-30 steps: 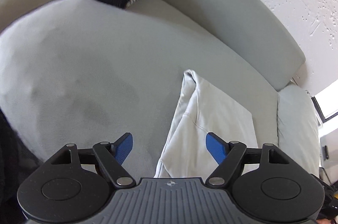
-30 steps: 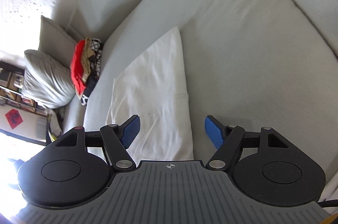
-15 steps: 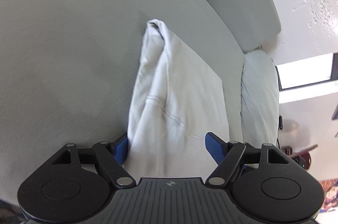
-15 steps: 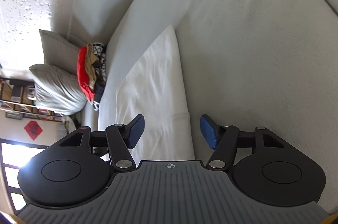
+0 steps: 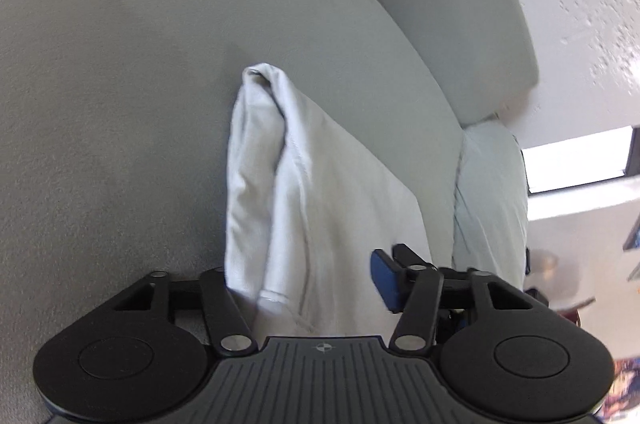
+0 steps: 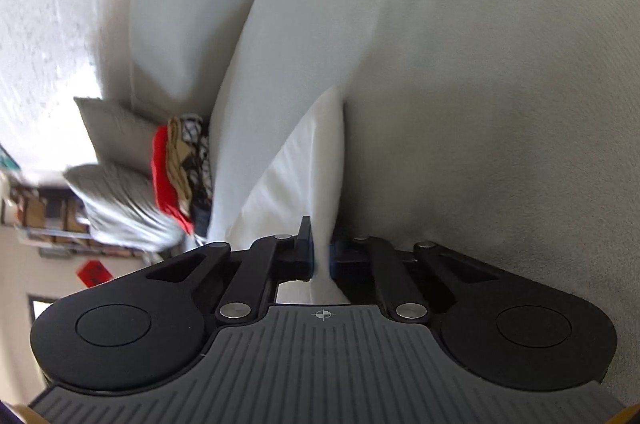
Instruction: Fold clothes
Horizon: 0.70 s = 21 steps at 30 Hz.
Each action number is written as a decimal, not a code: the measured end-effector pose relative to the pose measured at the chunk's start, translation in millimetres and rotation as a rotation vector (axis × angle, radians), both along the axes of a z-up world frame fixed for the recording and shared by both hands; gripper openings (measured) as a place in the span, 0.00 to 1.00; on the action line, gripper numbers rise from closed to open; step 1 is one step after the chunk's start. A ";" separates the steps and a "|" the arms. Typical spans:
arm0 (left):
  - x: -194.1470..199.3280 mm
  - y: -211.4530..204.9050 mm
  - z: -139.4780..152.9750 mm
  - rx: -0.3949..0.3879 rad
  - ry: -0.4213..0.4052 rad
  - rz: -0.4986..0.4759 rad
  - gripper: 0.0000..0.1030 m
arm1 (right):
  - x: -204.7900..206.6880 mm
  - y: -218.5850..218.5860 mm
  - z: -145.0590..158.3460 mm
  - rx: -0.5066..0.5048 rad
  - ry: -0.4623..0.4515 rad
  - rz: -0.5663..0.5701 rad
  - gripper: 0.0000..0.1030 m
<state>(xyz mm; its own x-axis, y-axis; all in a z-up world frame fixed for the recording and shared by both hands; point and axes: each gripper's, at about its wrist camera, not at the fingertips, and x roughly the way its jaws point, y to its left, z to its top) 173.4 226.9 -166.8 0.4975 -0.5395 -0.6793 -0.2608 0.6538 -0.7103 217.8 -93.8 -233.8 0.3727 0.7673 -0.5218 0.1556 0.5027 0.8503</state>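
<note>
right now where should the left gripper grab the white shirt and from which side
Take the near end of the white shirt, where the folded layers bunch into a hemmed ridge between the left gripper fingers. Come straight in along the shirt's length, low over the sofa cushion, so the wide-open jaws straddle that ridge. The right gripper is already shut on its own edge.

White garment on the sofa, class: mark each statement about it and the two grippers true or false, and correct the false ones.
1. The right gripper is shut on the white garment. True.
2. The left gripper is shut on the garment. False: its jaws are apart, with cloth lying between them.
3. The garment lies on a wooden table. False: it lies on the grey sofa.
4. A pile with red cloth sits beyond the garment in the right wrist view. True.
</note>
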 end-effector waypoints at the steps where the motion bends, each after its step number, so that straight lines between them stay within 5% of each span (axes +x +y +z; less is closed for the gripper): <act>1: -2.2 -2.4 3.6 0.046 0.005 0.005 0.20 | -2.7 5.7 7.4 -0.051 -0.033 0.012 0.05; 7: -37.2 -64.8 59.9 0.454 -0.184 -0.054 0.10 | -44.7 38.9 75.2 -0.409 -0.349 0.087 0.06; 11: -106.1 -98.8 103.6 0.656 -0.418 -0.059 0.10 | -98.0 25.1 124.5 -0.354 -0.464 0.068 0.05; 16: -198.9 -129.7 154.1 0.667 -0.720 -0.021 0.09 | -175.7 -15.4 186.9 -0.222 -0.600 0.012 0.05; 21: -253.3 -155.9 203.8 0.617 -0.908 -0.049 0.09 | -239.1 -74.5 235.2 -0.125 -0.745 -0.105 0.05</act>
<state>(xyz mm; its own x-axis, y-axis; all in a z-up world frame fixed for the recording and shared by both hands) -79.9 71.1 37.0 0.9359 -0.2656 -0.2314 0.2294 0.9581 -0.1717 -21.4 -168.3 1.3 0.7281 0.6601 -0.1846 -0.3846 0.6164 0.6871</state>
